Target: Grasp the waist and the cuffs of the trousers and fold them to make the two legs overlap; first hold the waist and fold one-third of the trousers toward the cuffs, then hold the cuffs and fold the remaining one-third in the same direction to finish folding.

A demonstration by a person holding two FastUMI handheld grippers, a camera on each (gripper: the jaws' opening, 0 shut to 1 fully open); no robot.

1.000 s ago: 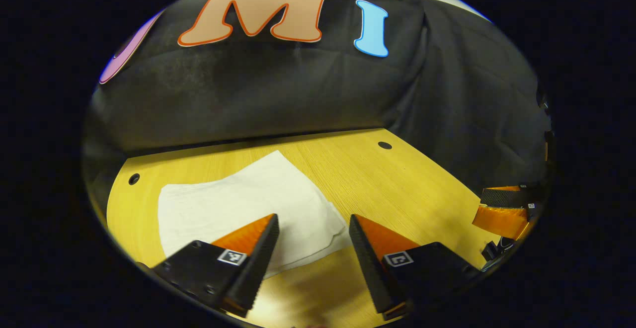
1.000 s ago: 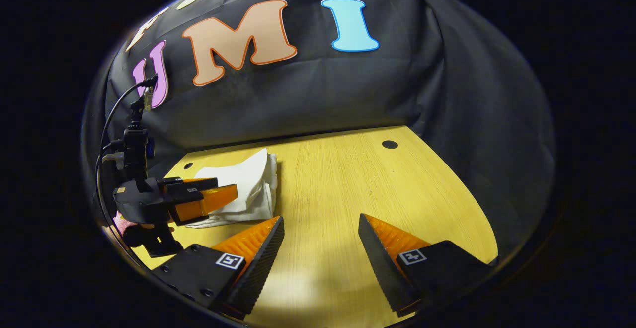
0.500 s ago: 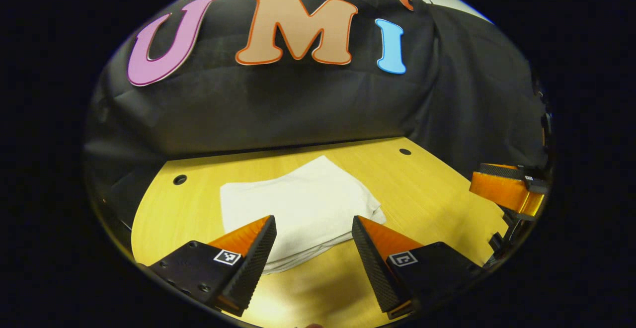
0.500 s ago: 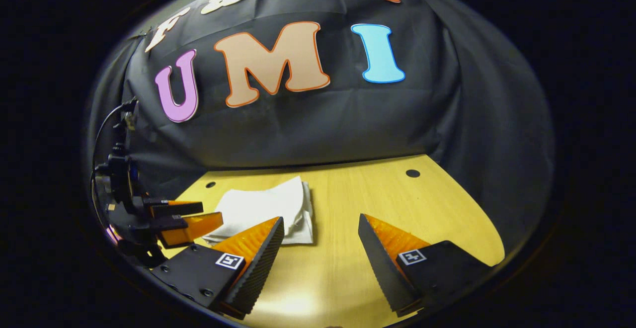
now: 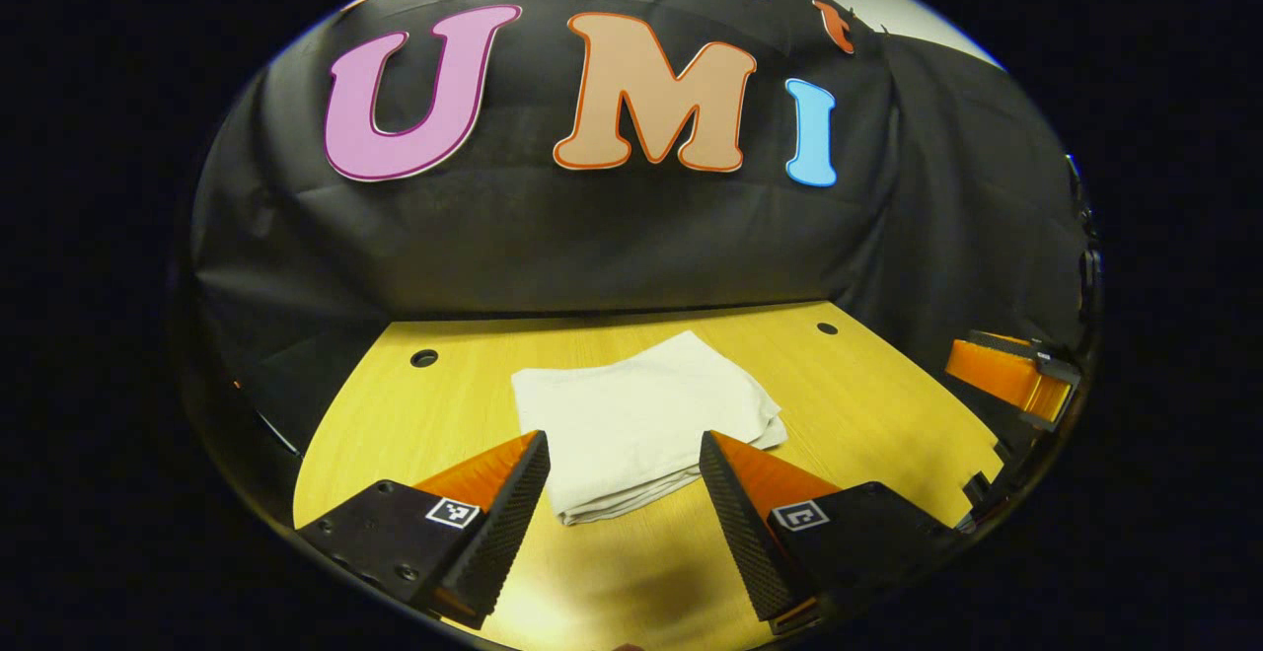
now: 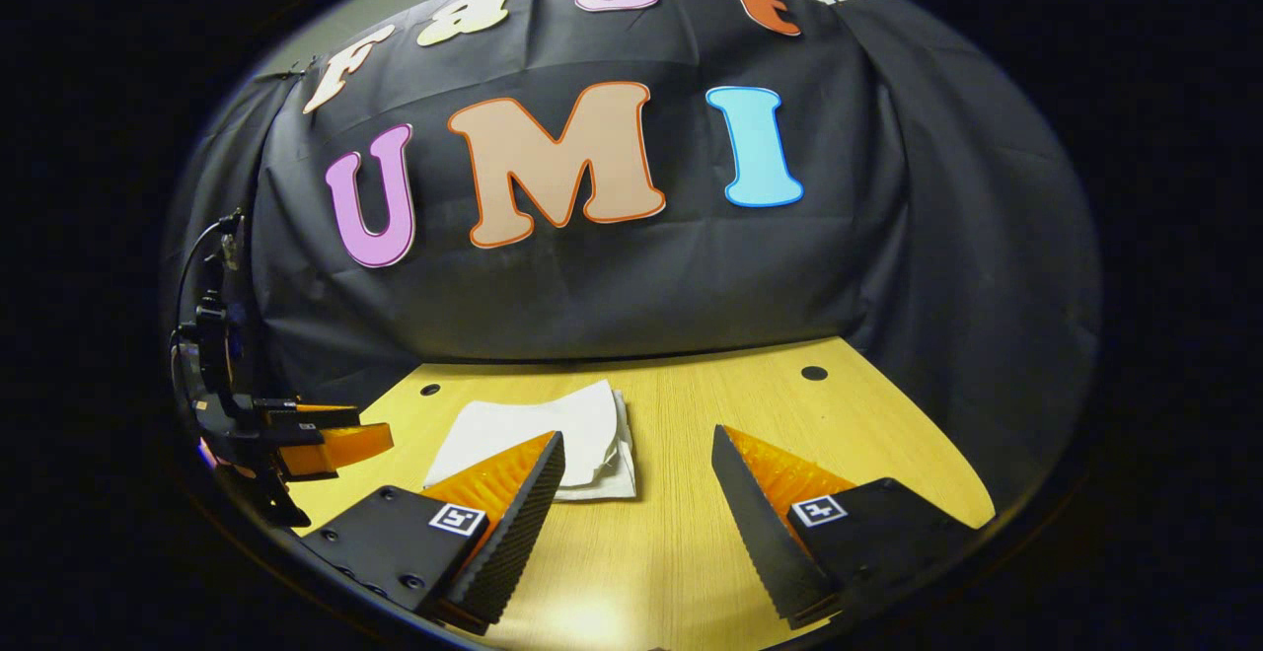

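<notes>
Now the trousers (image 5: pixel 641 414) lie as a compact white folded bundle on the yellow wooden table (image 5: pixel 395 424), layers stacked, with the layered edges showing along the near side in the left gripper view. The left gripper (image 5: pixel 624 473) hangs above the near edge of the table, its two fingers spread wide apart — nothing between them, and the bundle sits just beyond the tips, not touched by either finger. In the right gripper view the right gripper (image 6: pixel 636 478) is likewise open, jaws well apart and empty, over bare tabletop; the folded trousers (image 6: pixel 582 434) rest beyond its left finger, stacked edges facing right. Off at the left of that view the left gripper (image 6: pixel 335 434) shows from the side — clear of the cloth. The right gripper (image 5: pixel 1006 375) appears at the far right edge of the left gripper view, near the table's corner.
</notes>
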